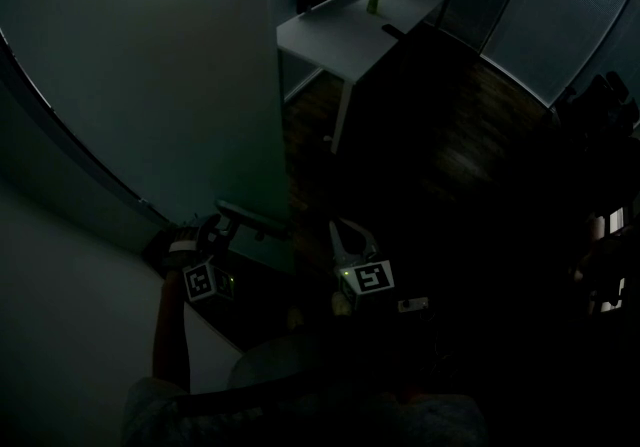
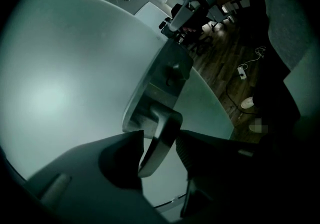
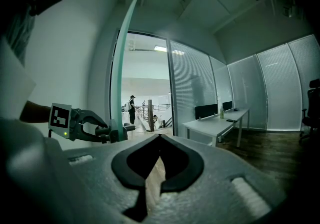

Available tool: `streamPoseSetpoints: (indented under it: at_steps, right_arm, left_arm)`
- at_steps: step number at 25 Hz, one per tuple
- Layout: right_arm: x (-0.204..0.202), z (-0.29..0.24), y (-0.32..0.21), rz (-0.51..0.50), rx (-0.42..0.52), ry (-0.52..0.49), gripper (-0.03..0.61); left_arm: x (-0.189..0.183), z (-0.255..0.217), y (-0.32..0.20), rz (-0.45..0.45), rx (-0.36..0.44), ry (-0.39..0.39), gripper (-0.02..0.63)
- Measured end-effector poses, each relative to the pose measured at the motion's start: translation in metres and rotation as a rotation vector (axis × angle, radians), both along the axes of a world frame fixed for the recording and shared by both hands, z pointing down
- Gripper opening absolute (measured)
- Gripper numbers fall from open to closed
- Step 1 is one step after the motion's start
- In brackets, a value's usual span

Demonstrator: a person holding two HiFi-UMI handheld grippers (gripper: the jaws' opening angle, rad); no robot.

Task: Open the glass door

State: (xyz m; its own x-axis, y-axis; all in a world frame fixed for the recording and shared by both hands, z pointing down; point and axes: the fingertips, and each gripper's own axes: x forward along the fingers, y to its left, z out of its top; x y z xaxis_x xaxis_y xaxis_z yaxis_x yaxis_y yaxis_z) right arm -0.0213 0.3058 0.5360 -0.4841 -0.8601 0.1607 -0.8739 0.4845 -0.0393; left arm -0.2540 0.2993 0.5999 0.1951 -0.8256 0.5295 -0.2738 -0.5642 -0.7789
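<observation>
Glass door [image 2: 60, 92] is hanging ajar; left claw [image 2: 160, 140], jaws parted, is loosely straddling its handle [image 2: 172, 118] (right claw [image 3: 160, 137] closed, empty); next needs regripping, pulling.

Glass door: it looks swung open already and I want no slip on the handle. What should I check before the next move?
1. Silver metal lever handle between the left gripper jaws: ok.
2. Pads pressing that handle: not ok, a gap shows beside it.
3. Frosted glass door swung open: ok, the doorway shows past its edge.
4. Right gripper shut and empty: ok.
5. Person blocking the doorway: ok, they stand far beyond it.
</observation>
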Motion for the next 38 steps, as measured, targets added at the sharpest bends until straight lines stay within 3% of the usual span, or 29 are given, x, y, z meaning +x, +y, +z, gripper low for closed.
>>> streamPoseSetpoints:
  at_steps: [4, 9, 13, 19, 25, 33, 38]
  right_arm:
    - [0.005, 0.010, -0.001, 0.011, 0.008, -0.019, 0.003]
    - [0.006, 0.012, 0.003, -0.002, 0.007, -0.014, 0.003]
    - [0.006, 0.007, 0.007, -0.006, 0.013, -0.018, 0.002]
    - [0.008, 0.013, 0.012, -0.003, -0.003, -0.032, 0.003]
    - [0.009, 0.010, 0.013, -0.010, -0.014, -0.033, 0.003]
    - [0.003, 0.002, 0.007, -0.056, -0.014, -0.027, 0.003]
    - [0.001, -0.003, 0.005, -0.103, -0.017, -0.034, 0.002]
  left_arm:
    - [0.001, -0.004, 0.006, 0.015, 0.013, -0.020, 0.267]
    - [0.002, -0.012, 0.018, 0.022, 0.017, -0.035, 0.276]
    - [0.007, -0.026, 0.028, 0.015, 0.027, 0.022, 0.273]
    - [0.016, -0.047, 0.040, -0.034, 0.045, 0.207, 0.193]
    - [0.040, -0.059, 0.054, -0.080, 0.009, 0.561, 0.112]
    - [0.072, -0.083, 0.062, -0.110, -0.044, 0.932, 0.074]
    - [0.078, -0.094, 0.062, -0.170, -0.039, 1.060, 0.029]
